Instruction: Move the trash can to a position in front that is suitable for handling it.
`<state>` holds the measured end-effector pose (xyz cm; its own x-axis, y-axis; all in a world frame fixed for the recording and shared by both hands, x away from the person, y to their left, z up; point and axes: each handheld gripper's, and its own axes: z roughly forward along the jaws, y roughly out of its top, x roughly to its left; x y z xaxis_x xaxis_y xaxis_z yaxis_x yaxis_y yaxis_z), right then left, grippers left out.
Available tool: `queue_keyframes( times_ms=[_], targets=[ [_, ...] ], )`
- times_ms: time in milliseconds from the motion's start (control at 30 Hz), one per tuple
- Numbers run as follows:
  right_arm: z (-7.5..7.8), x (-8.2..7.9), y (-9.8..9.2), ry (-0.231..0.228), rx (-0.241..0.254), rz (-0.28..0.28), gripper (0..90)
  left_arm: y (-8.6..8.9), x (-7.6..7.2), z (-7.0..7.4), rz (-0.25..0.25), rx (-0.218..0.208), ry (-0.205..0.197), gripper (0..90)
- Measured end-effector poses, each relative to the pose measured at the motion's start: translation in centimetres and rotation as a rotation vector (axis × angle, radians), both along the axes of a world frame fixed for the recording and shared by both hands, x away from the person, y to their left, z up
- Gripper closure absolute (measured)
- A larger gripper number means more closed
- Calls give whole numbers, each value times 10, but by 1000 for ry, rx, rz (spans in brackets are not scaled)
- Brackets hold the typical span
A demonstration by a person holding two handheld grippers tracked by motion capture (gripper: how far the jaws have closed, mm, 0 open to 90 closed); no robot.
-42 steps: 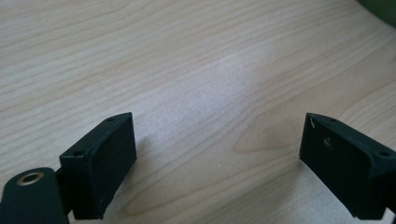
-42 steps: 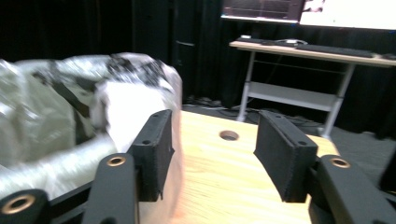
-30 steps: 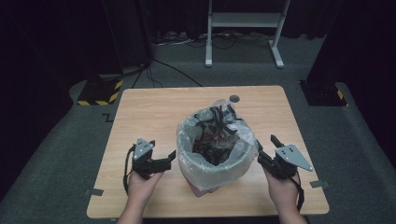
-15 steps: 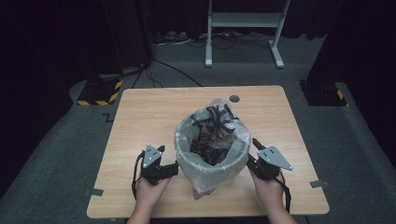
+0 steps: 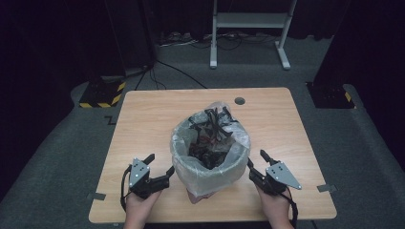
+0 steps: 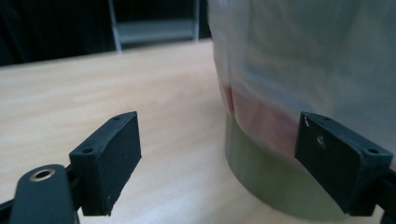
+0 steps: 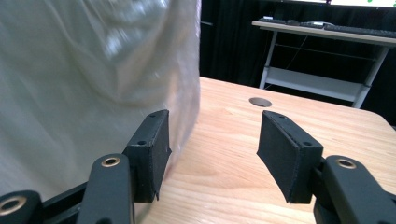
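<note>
No brand, label or writing can be read on anything here. A bin [image 5: 210, 171] lined with a clear plastic bag [image 5: 212, 162] stands on the near middle of the wooden table [image 5: 143, 114], with dark scraps [image 5: 212, 131] piled inside. In the left gripper view the bin's wall shows olive green at the foot with a red band above it under the bag.

The left gripper [image 5: 160, 167] sits just left of the bin, jaws apart with nothing between them; they have just opened a little. The right gripper [image 5: 255, 162] sits just right of it, jaws likewise spread and just widened, its inner jaw close against the bag; whether it touches I cannot tell.

The table has a round cable hole [image 5: 239, 101] near its far edge. It stands on grey carpet [image 5: 71, 143]; beyond are black curtains, a white desk frame [image 5: 248, 28], cables, and a yellow-black striped block [image 5: 102, 93] at far left.
</note>
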<state>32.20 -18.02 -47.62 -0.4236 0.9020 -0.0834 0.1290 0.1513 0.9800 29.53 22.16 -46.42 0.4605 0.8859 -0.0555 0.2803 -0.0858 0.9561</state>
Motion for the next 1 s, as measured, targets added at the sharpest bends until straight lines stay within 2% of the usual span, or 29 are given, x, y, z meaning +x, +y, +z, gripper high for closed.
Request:
queue_keyframes(
  times_ms=[33,100,133,200,233,300,367,467,533,600,667,700,733,833,900,933,1000],
  targets=[
    [-1,0,-1,-10,-6,-6,433,0,-2,1,2,1,-16,144],
    [-3,1,-2,-39,-43,-67,433,1,-6,4,5,-5,-41,144],
    [-3,0,-3,-61,-56,-68,433,2,-7,5,11,-12,-50,144],
    [-3,-1,-6,-127,-34,-66,433,5,-8,8,18,-38,-71,144],
    [-1,-2,-7,-136,-24,-62,428,6,-9,9,26,-53,-85,144],
    [5,-2,-7,-140,-12,-72,404,9,-9,13,31,-79,-100,144],
    [15,-4,-9,-114,18,-75,383,10,-10,18,39,-130,-112,142],
    [28,-8,-13,-118,74,-59,372,6,-15,27,64,-141,-155,109],
    [37,-10,-14,-121,93,-52,349,3,-15,34,67,-143,-153,72],
    [46,-9,-15,-128,122,-39,312,-1,-14,41,79,-152,-172,90],
    [52,-8,-14,-145,144,1,287,-5,-11,46,50,-187,-193,126],
    [55,-7,-13,-148,150,18,288,-8,-9,48,32,-202,-194,142],
    [60,-6,-10,-154,148,29,297,-12,-5,51,26,-194,-192,146],
    [74,-3,1,-175,104,50,395,-21,5,54,10,-180,-164,187],
    [81,-1,8,-170,90,57,442,-25,12,54,-13,-196,-127,277],
    [82,0,12,-158,84,55,483,-26,14,53,-36,-222,-114,308],
    [82,3,16,-132,73,41,530,-26,14,52,-62,-255,-112,429]
  ],
)
